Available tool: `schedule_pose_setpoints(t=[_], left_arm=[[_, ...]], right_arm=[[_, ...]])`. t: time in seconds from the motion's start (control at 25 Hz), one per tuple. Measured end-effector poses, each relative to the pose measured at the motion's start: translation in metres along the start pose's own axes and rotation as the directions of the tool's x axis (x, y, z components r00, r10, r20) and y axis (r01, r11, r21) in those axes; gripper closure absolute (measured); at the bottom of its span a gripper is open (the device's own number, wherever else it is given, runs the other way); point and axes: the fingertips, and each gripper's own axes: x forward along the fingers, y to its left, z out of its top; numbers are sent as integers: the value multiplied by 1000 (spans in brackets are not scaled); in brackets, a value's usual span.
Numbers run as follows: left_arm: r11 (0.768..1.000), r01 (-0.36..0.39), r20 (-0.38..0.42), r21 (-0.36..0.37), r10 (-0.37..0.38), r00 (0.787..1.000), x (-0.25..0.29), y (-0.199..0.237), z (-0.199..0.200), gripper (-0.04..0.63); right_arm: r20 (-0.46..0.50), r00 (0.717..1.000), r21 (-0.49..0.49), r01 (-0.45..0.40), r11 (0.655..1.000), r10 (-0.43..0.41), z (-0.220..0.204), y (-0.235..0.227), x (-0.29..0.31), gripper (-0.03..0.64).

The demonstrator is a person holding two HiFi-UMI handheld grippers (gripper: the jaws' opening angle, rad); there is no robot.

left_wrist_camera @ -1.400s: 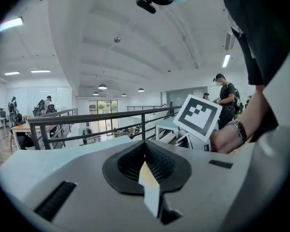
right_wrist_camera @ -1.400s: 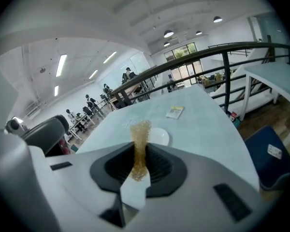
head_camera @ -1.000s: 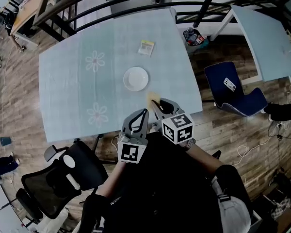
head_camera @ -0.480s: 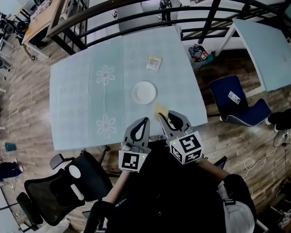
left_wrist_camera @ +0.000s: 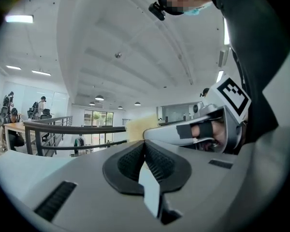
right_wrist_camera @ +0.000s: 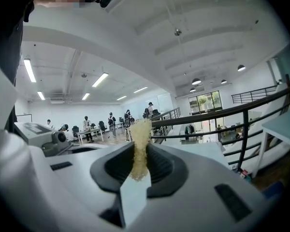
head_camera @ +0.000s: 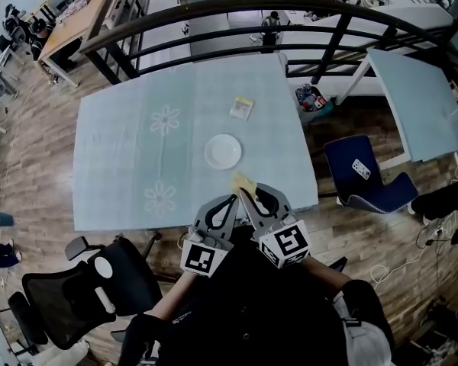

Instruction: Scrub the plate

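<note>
A white plate (head_camera: 224,151) lies empty near the middle of the pale blue table (head_camera: 122,174). My right gripper (head_camera: 246,192) is shut on a yellow sponge (head_camera: 243,181), held over the table's near edge, a short way in front of the plate and apart from it. In the right gripper view the sponge (right_wrist_camera: 139,141) stands upright between the closed jaws of the right gripper (right_wrist_camera: 138,164). My left gripper (head_camera: 230,199) sits just left of it, shut and empty. In the left gripper view the left gripper (left_wrist_camera: 144,152) looks level across the room, and the sponge (left_wrist_camera: 140,128) shows beside it.
A small yellow and white packet (head_camera: 242,108) lies beyond the plate. A black railing (head_camera: 214,14) runs along the table's far side. A black office chair (head_camera: 84,288) stands at the near left, a blue chair (head_camera: 359,174) at the right, and a second table (head_camera: 420,97) beyond it.
The head view has shifted a little. The two grippers' tips have drawn closer together at the near table edge. The plate has not moved on the table.
</note>
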Motion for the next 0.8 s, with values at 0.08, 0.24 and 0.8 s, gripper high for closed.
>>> schedule_pose_setpoints(t=[0.08, 0.24, 0.8], left_arm=[[1000, -17, 7, -9, 17, 1000, -2, 3, 0, 583], [998, -51, 11, -34, 52, 999, -5, 9, 0, 583], [999, -1, 2, -32, 1, 1000, 5, -1, -1, 583]], right_arm=[[-6, 1000, -9, -13, 1000, 13, -1, 3, 1, 554], [-7, 1000, -22, -11, 1000, 11, -1, 3, -2, 554], [14, 998, -55, 68, 996, -67, 3, -11, -17, 555]])
